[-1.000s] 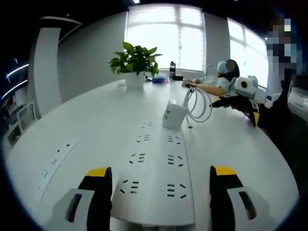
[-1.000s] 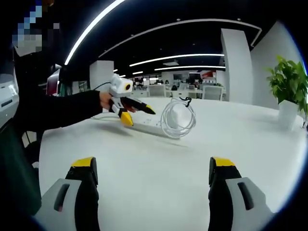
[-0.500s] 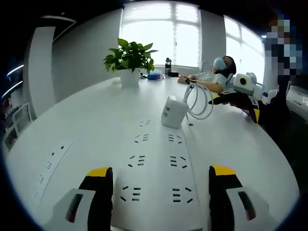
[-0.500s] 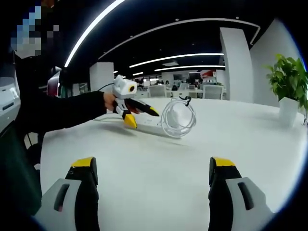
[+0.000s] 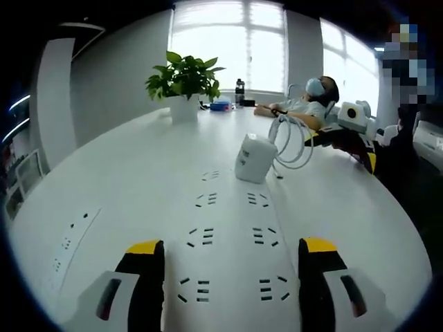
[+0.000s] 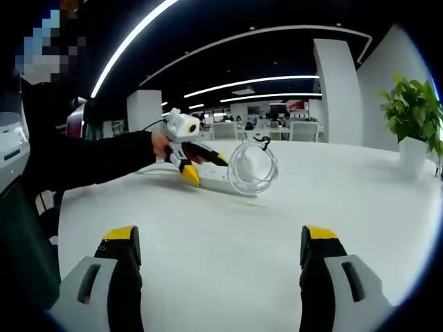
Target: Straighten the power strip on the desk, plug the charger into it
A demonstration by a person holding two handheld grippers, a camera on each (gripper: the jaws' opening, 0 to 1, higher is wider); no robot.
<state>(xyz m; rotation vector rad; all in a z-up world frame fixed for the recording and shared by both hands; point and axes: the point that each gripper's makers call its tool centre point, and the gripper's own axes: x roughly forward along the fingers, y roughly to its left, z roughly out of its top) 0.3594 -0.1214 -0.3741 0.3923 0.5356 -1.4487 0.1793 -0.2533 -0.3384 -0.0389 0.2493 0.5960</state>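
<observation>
Between your left gripper's spread jaws the white power strip lies flat on the desk, its near end cut off at the frame's bottom; nothing is pinched. At its far end sits the white charger with its coiled cable; any print on either is unreadable. Your right gripper hangs released over bare desk, well short of the strip. A potted plant stands beyond.

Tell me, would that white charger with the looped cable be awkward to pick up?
Probably somewhat. The charger is a small blocky cube standing on the power strip, so it looks light and may tip if nudged. Its coiled cable looks floppy and would likely trail or swing.
</observation>
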